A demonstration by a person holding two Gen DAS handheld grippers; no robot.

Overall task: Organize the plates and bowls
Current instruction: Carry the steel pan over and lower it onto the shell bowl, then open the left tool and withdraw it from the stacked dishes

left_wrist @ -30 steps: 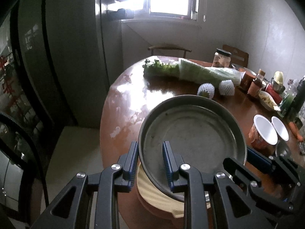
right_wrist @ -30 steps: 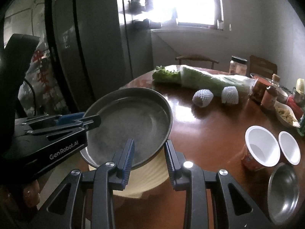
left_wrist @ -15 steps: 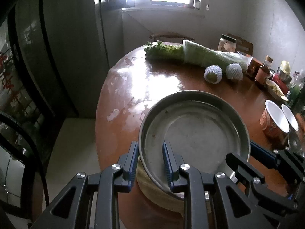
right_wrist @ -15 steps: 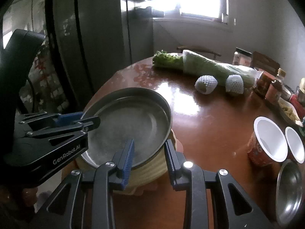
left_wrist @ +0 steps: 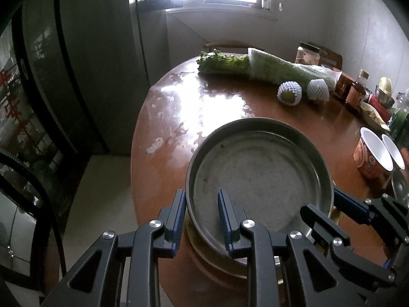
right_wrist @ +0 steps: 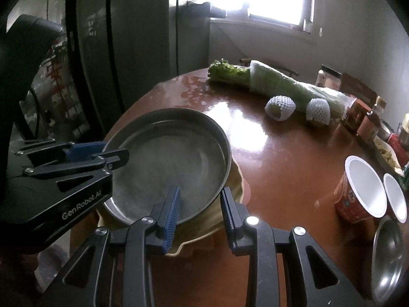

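A round metal pan (left_wrist: pixel 260 179) (right_wrist: pixel 168 158) is held level by both grippers at the near left edge of the brown table (right_wrist: pixel 281 158). My left gripper (left_wrist: pixel 200 213) is shut on its near rim, one finger inside and one outside. My right gripper (right_wrist: pixel 199 209) is shut on the rim at the pan's other side. In the right wrist view the left gripper (right_wrist: pixel 102 153) shows on the pan's left rim. The pan sits low over a yellow plate (right_wrist: pixel 202 226), which lies on an orange plate (right_wrist: pixel 246 189). Whether the pan touches the yellow plate I cannot tell.
Two white-lined paper cups (right_wrist: pixel 363 186) and a small steel bowl (right_wrist: pixel 388 255) stand at the right. Two foam-netted fruits (right_wrist: pixel 280 107), a wrapped cabbage (right_wrist: pixel 281 87), greens and jars line the far side. A dark fridge (right_wrist: pixel 115 51) stands left of the table.
Both grippers have sunk with the pan, which now lies closer over the yellow plate. Both grips on the rim are unchanged.
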